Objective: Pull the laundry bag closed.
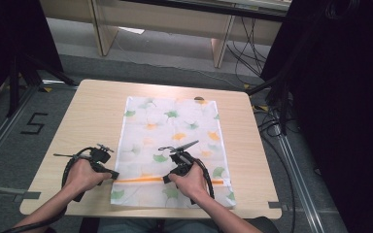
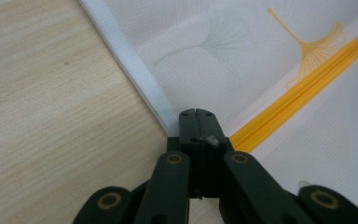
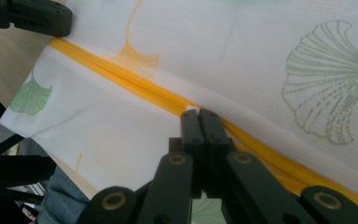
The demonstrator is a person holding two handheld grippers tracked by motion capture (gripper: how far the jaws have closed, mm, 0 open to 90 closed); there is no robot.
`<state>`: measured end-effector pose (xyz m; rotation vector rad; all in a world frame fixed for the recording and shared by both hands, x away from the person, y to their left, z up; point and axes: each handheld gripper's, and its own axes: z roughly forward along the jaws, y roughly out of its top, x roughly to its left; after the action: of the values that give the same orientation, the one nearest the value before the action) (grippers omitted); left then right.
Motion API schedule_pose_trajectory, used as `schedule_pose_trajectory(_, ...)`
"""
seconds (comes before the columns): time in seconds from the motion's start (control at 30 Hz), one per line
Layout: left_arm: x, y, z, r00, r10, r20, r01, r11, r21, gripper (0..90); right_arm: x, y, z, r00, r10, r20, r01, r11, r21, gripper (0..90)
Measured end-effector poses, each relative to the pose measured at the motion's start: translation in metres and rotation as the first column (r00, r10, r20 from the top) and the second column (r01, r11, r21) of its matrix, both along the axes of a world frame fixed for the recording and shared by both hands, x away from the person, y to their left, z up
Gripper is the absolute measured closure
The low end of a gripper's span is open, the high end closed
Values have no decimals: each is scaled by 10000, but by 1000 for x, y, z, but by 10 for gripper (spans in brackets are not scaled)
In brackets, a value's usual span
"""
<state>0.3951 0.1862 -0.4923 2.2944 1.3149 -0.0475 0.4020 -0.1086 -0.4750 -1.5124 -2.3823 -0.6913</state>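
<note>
A white mesh bag (image 1: 175, 131) printed with green and orange leaves lies flat on the wooden table (image 1: 90, 116). An orange zipper (image 1: 141, 180) runs across its near end. My left gripper (image 1: 112, 174) is shut, its tips (image 2: 196, 112) pinching the bag's white hem (image 2: 135, 70) where the zipper (image 2: 307, 88) ends. My right gripper (image 1: 166, 178) is shut too, its tips (image 3: 199, 113) on the zipper (image 3: 121, 74), with a small pale pull tab just showing between them. The left gripper (image 3: 28, 16) also appears at the top left of the right gripper view.
Bare tabletop (image 2: 51, 116) lies left of the bag, and a narrower strip to its right (image 1: 243, 145). Black stands and cables (image 1: 277, 111) crowd the floor on the right. Wooden furniture legs (image 1: 102, 34) stand beyond the far edge. A "5" (image 1: 33, 124) marks the floor at left.
</note>
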Motion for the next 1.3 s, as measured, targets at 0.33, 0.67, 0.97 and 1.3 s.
schedule_pose_trajectory(0.33, -1, -1, 0, 9999, 98, -63, -98, 9999, -51, 900, 0, -7, 2, 9996, -156, -242, 157, 9999, 12, 900)
schedule_pose_trajectory(0.67, 0, 0, 0, 10000, -1, -9, 1, 10000, -14, 900, 2, -15, -2, 9998, 142, -143, -139, 9998, 171, 900)
schedule_pose_trajectory(0.97, 0, 0, 0, 10000, 19, -9, -19, 10000, -9, 900, 3, -25, -3, 9999, 113, -75, -112, 9997, 212, 900)
schedule_pose_trajectory(1.3, 0, 0, 0, 10000, -3, 5, 3, 10000, 3, 900, 3, -32, -2, 9996, -209, -214, 215, 9993, 300, 900)
